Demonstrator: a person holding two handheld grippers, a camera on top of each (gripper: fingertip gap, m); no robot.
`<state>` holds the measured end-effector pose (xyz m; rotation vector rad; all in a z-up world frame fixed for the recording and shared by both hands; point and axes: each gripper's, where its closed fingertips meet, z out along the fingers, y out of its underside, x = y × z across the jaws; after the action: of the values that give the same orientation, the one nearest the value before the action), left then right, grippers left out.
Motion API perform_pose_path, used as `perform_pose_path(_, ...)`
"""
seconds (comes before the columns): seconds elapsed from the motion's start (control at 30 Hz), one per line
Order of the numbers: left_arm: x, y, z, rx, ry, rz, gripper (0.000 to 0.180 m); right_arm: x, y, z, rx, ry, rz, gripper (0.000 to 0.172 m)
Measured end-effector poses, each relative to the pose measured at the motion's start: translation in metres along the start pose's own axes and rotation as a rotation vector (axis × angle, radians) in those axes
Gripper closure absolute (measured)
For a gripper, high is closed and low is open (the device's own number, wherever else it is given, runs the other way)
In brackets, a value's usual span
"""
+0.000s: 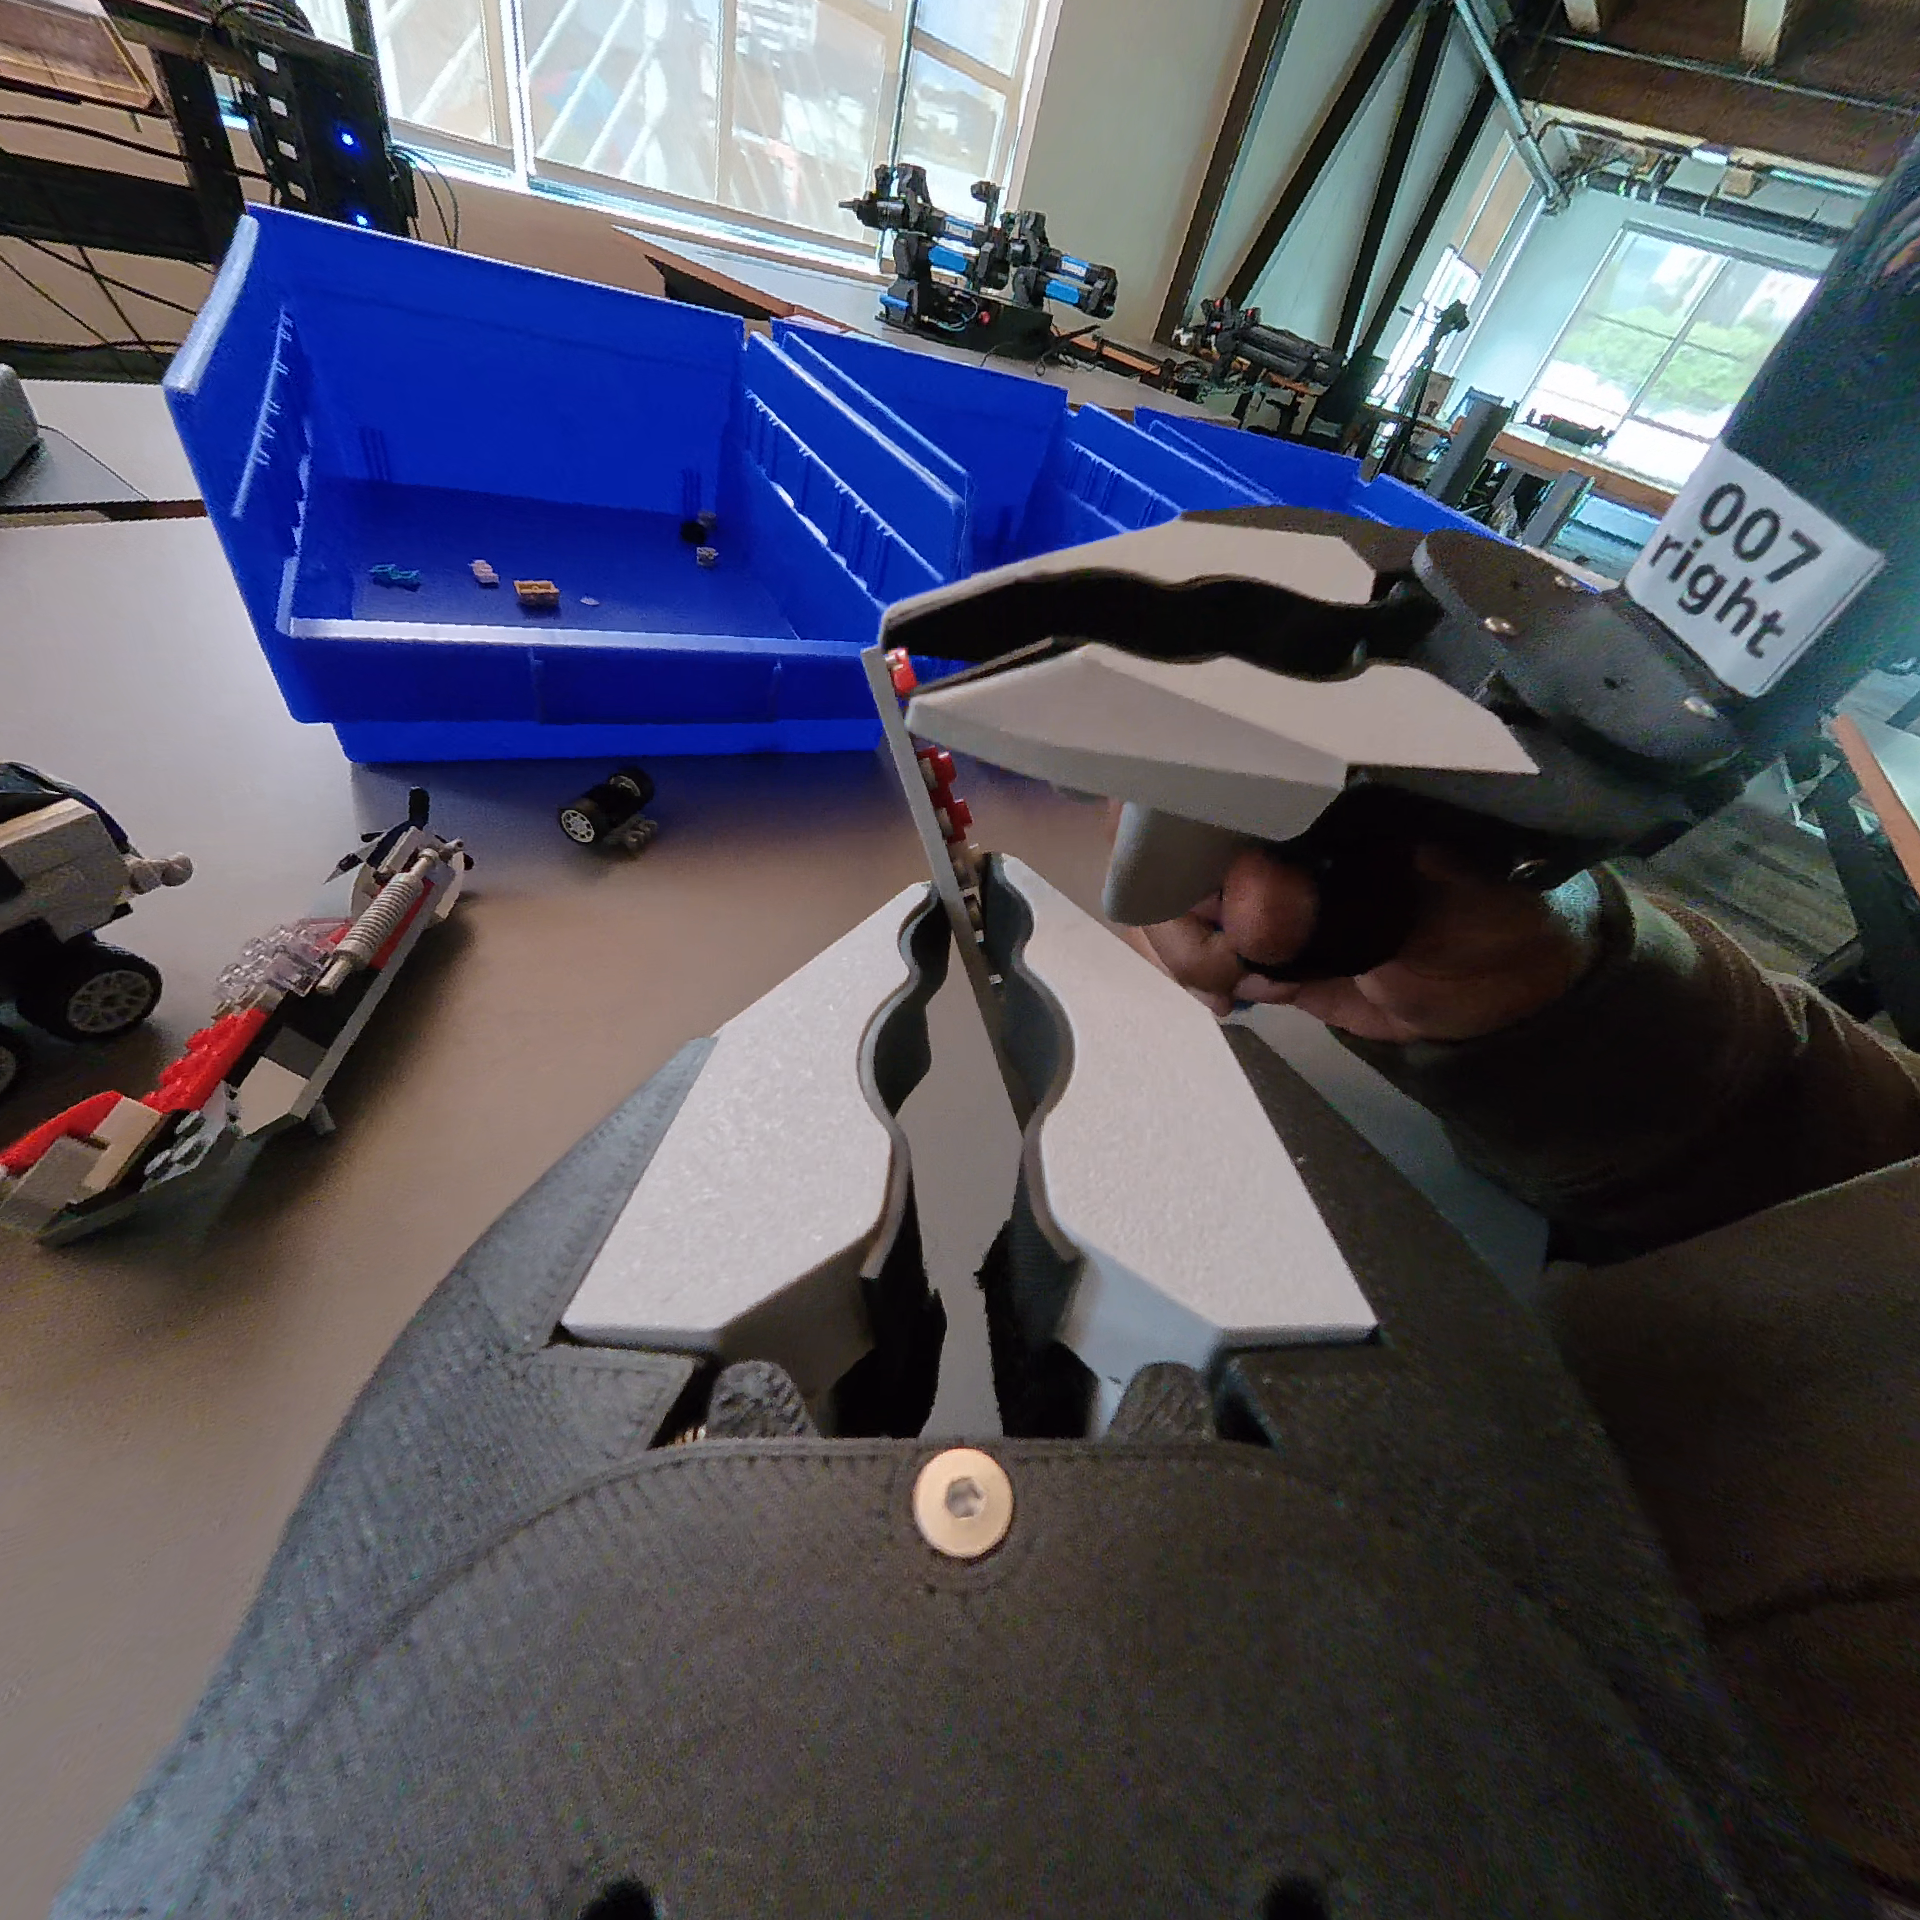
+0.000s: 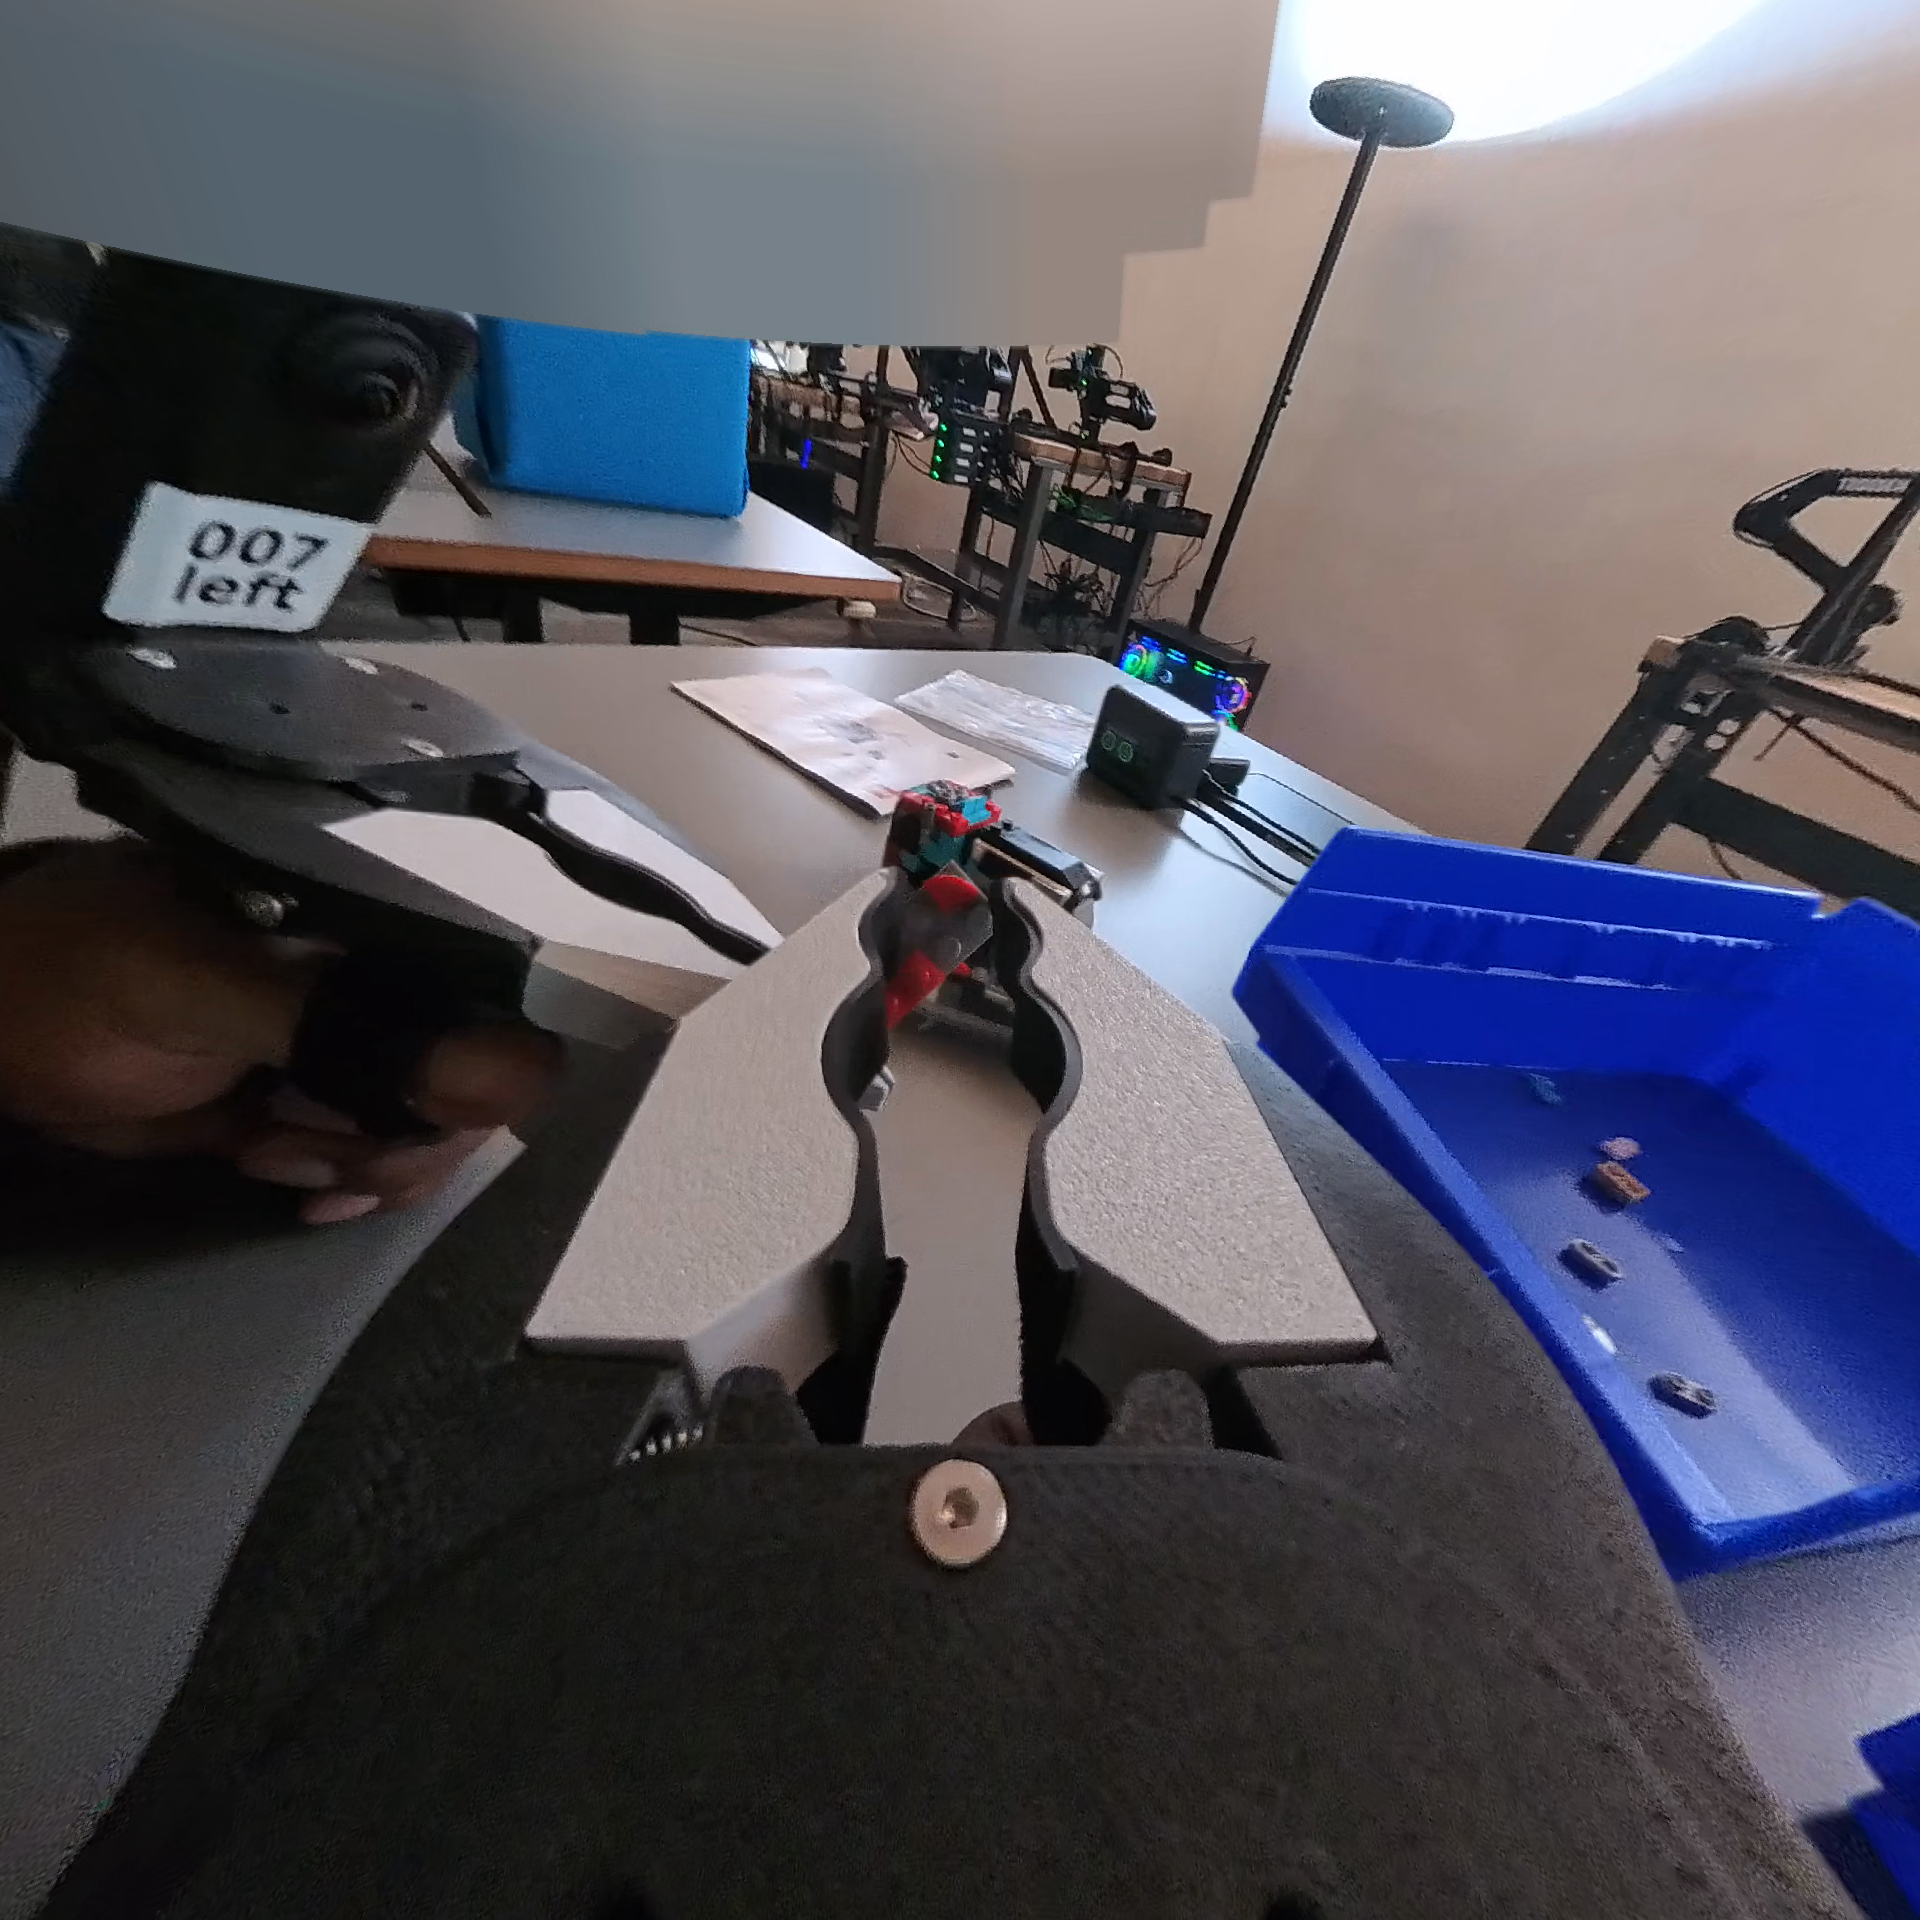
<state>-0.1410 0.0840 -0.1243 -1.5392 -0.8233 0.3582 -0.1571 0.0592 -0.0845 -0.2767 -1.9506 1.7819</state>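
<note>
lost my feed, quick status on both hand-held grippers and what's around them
Left hand-held gripper clamps grey brick plate, red studs. Right hand-held gripper at plate's top end, grip unclear. Blue bin behind, wheel axle and brick model beside.

I can read a white label point(image 1: 1745, 566) on the right gripper point(image 1: 899, 670) and a second label point(image 2: 234, 566) on the left gripper point(image 1: 961, 904). The print on the booklet point(image 2: 831, 727) is too blurred to read.

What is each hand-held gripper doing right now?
Left hand-held gripper: closed on the grey brick plate.
Right hand-held gripper: around the red piece at the plate's top; grip cannot be told.
</note>
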Motion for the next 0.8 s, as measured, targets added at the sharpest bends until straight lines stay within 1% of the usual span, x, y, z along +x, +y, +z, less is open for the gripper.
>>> perform_pose_path(0.1,-0.0008,0.001,0.0005,-0.008,-0.016,0.018,0.173,0.0003,0.0014,0.0008,-0.02,0.022,-0.048,0.156)
perform_pose_path(0.33,-0.0011,0.002,0.0005,-0.018,-0.053,0.086,0.173,0.0014,0.0015,-0.0007,-0.034,0.024,-0.065,0.16)
perform_pose_path(0.47,-0.0013,0.0013,-0.0001,-0.013,-0.052,0.084,0.173,0.001,0.0004,-0.0009,-0.038,0.037,-0.087,0.161)
perform_pose_path(0.8,0.0011,0.0007,-0.0006,-0.005,-0.016,0.048,0.173,0.0011,-0.0002,-0.002,-0.008,-0.011,0.015,0.162)
